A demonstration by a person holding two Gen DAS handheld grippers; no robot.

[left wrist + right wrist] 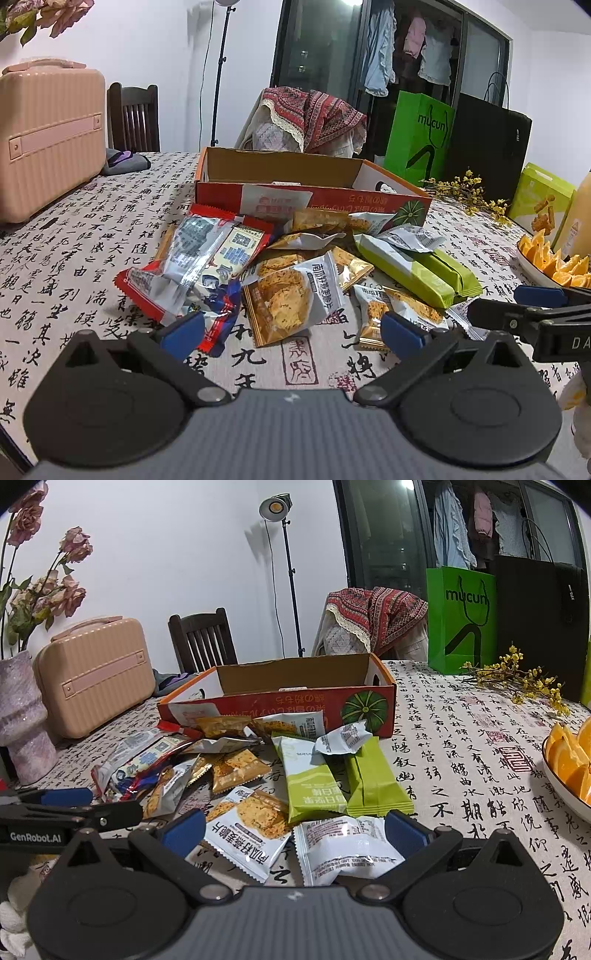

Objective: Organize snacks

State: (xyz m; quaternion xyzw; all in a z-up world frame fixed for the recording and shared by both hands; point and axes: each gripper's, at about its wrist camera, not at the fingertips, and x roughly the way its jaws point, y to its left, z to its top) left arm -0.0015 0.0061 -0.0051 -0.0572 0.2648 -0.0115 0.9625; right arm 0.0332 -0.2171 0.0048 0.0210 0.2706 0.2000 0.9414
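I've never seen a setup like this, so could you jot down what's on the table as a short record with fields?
surface: calligraphy-print tablecloth
container: open orange cardboard box, no snacks visible inside
snack pile: two green bar packets, oat-crisp packets, red-edged packets, all outside the box
left gripper: open, holding nothing
right gripper: open, packets between its fingers
side item: bowl of orange slices

A calligraphy-print tablecloth [461,746] is being occupied by a cardboard box [295,698], loose snack packets [243,768], a pink case [92,675] and a plate of orange wedges [554,775].
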